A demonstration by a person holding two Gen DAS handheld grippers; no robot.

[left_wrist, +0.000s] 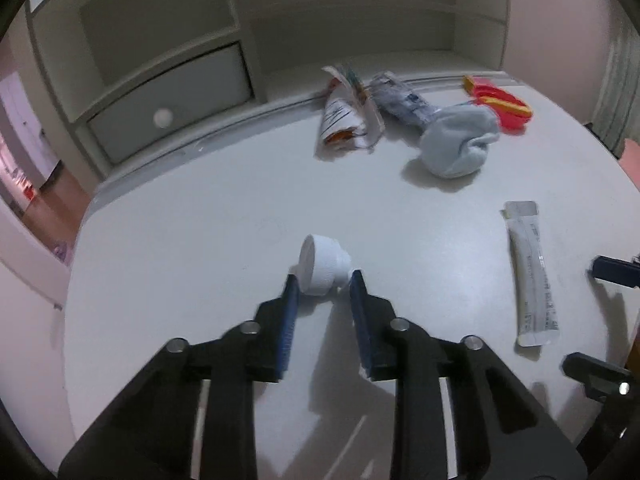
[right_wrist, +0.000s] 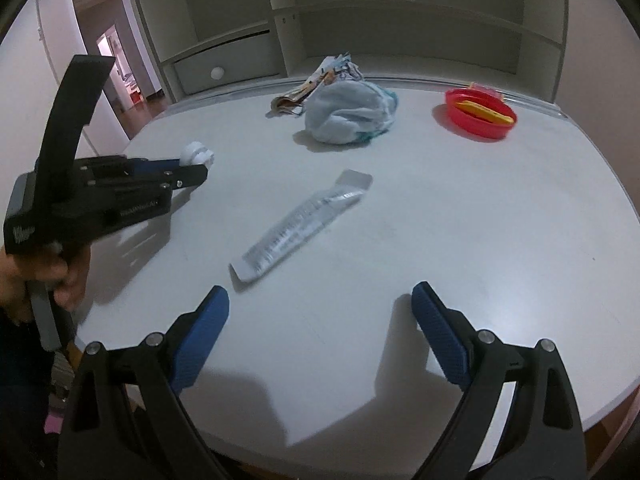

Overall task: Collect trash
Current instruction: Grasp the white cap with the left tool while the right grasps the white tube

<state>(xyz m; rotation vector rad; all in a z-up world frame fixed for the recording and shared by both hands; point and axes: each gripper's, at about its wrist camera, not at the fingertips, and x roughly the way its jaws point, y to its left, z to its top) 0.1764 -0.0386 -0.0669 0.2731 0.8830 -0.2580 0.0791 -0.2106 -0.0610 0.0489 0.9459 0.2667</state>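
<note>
A white ribbed bottle cap (left_wrist: 321, 265) lies on the white table (left_wrist: 200, 248), right at the tips of my left gripper (left_wrist: 323, 280); its jaws are partly open around the cap's near side. The cap also shows in the right wrist view (right_wrist: 196, 153) at the left gripper's tip (right_wrist: 192, 168). A flat clear wrapper (right_wrist: 302, 226) lies mid-table, ahead and left of my right gripper (right_wrist: 320, 300), which is wide open and empty over the table's near edge. The wrapper also shows in the left wrist view (left_wrist: 534, 274).
A crumpled paper wrapper (left_wrist: 348, 114), a crumpled plastic bag (left_wrist: 404, 100), a light blue sock ball (right_wrist: 348, 114) and a red dish holding a yellow item (right_wrist: 480, 114) lie at the back of the table. Shelves and a drawer (left_wrist: 172, 104) stand behind.
</note>
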